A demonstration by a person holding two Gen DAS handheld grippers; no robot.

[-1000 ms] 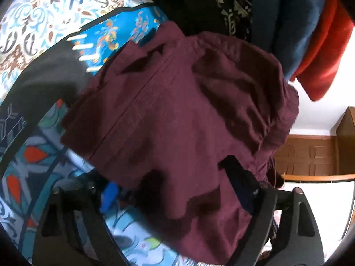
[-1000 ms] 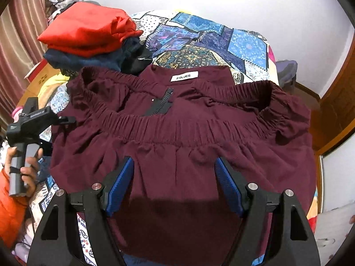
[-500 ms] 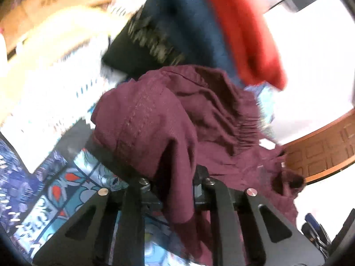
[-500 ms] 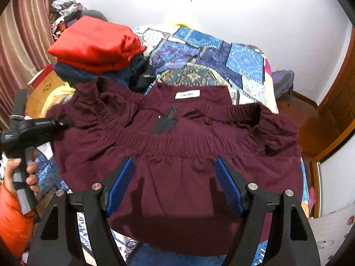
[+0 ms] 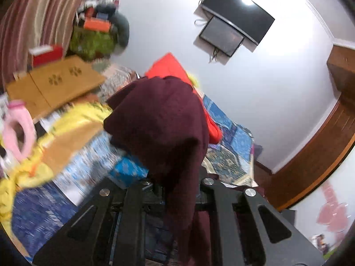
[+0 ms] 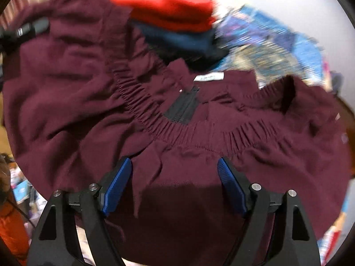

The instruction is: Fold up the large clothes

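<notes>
- Patchwork bedspread [image 5: 228, 130], white wall behind.
- Left gripper [image 5: 177, 190] pinches the maroon garment [image 6: 177, 155], one side lifted off the bed.
- Right gripper [image 6: 175, 186] wide apart, empty, over the cloth.
- Judgement: carry the edge across evenly, keep the waistband straight.

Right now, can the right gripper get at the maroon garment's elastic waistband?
Probably yes. The right gripper is open above the maroon garment, and the waistband lies just ahead with nothing between. The left gripper already holds another part.
</notes>
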